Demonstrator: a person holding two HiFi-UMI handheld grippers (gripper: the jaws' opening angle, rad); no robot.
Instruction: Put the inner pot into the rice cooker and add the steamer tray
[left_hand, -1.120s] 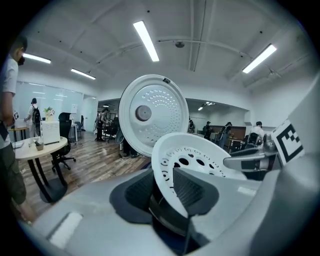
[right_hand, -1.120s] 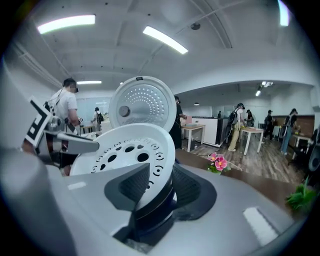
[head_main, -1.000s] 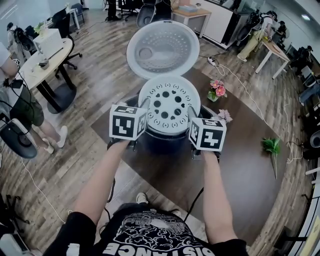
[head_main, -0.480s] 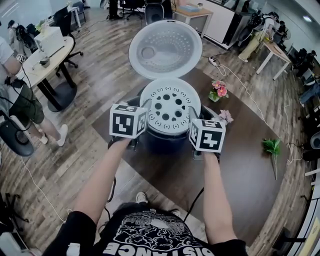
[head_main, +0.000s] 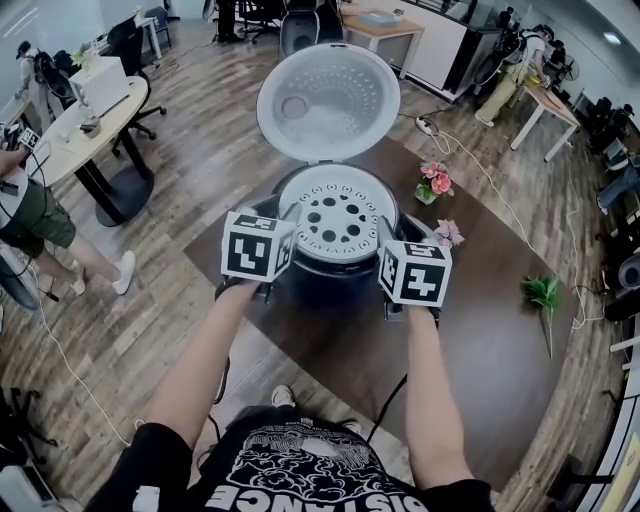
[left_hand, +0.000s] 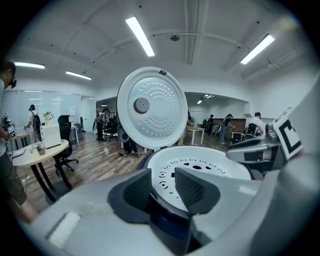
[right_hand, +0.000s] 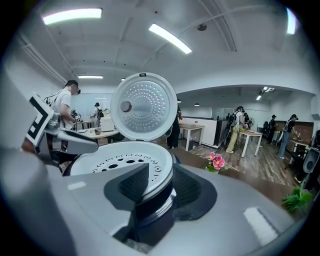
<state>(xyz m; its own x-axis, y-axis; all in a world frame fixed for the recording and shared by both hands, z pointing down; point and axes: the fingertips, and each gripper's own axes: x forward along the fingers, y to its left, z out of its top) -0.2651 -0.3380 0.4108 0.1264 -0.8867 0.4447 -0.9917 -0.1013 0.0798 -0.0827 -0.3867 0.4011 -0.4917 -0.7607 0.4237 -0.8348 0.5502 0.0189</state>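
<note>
Your steamer tray (head_main: 338, 212) sits on the mouth of the rice cooker (head_main: 330, 285), whose lid (head_main: 328, 100) stands open behind it. The left gripper (left_hand: 162, 187) has its fingers narrowly apart, pinched on the tray's near-left rim. The right gripper (right_hand: 160, 187) grips the near-right rim the same way.

On the counter (head_main: 480, 350), pink flowers (head_main: 435, 181) lie just right of the cooker. A paler bloom (head_main: 447, 232) is beside your right gripper, and a green sprig (head_main: 543, 292) lies well apart to the right. A round table (head_main: 90, 125) stands off to the left.

In the head view the marker cubes (head_main: 257, 256) cover your fingertips. The tray hides whatever is inside the cooker.
</note>
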